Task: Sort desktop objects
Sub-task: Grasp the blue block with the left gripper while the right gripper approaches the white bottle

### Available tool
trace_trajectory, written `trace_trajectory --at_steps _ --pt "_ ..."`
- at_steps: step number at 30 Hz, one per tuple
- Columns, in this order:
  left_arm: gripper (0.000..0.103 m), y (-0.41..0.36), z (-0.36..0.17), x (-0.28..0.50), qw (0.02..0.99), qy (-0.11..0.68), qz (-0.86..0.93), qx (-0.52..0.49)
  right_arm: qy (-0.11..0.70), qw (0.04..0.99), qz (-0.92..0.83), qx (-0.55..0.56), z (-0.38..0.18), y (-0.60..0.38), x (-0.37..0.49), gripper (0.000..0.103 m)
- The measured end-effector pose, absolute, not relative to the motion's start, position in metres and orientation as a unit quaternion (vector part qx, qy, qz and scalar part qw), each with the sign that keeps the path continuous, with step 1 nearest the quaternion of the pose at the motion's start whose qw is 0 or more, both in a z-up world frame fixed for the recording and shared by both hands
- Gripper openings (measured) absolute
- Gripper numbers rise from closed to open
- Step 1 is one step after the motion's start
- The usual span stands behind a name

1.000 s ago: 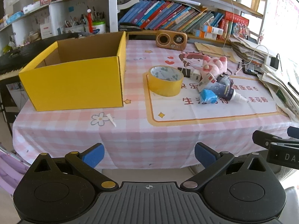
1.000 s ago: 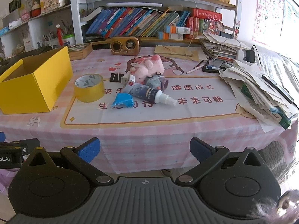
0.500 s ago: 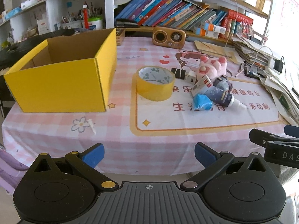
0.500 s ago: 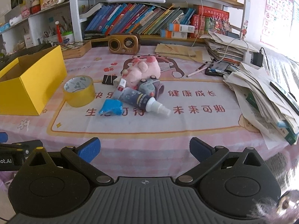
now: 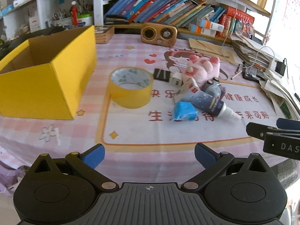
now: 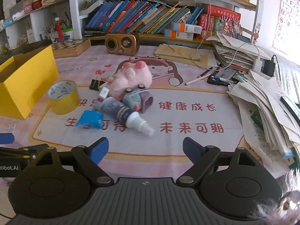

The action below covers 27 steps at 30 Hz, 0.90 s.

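Note:
An open yellow box (image 5: 45, 78) (image 6: 28, 82) stands on the table's left. Beside it sits a yellow tape roll (image 5: 130, 87) (image 6: 63, 97). A heap lies mid-table: a pink plush toy (image 5: 202, 69) (image 6: 131, 78), a dark printed tube with a white nozzle (image 5: 211, 103) (image 6: 121, 112), a blue packet (image 5: 184, 111) (image 6: 90, 121), a grey toy car (image 6: 135, 98), a black binder clip (image 5: 162, 74) (image 6: 96, 84) and a small white block (image 5: 176, 80). My left gripper (image 5: 149, 154) is open and empty over the table's front edge. My right gripper (image 6: 145, 148) is open and empty, in front of the heap.
A brown retro radio (image 5: 159, 34) (image 6: 121, 43) stands at the back before a shelf of books (image 6: 142, 18). Stacked papers (image 6: 266, 101) crowd the right side, with pens and a phone (image 6: 221, 76). A wooden chessboard box (image 6: 70, 46) lies behind the yellow box.
Both grippers have moved forward over the table toward the objects, which now appear larger and nearer. Both stay open and empty. No object on the table has moved.

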<state>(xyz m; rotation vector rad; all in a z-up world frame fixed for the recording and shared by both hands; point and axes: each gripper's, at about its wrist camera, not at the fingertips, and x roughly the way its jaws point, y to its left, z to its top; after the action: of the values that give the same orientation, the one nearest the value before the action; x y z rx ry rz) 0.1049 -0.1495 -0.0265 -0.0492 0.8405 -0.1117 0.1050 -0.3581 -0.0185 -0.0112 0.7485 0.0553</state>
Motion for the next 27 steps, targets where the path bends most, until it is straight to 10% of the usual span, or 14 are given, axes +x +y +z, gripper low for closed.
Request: trace_trajectory --at_steps 12,27 --pt "0.092 -0.191 -0.038 0.136 0.914 0.397 -0.079 -0.004 0.364 0.928 0.077 0.007 -0.019 -0.382 0.134 0.058" --pt "0.076 -0.218 -0.054 0.171 0.918 0.391 -0.065 0.026 0.367 0.922 0.12 0.0 -0.022 -0.389 0.163 0.058"
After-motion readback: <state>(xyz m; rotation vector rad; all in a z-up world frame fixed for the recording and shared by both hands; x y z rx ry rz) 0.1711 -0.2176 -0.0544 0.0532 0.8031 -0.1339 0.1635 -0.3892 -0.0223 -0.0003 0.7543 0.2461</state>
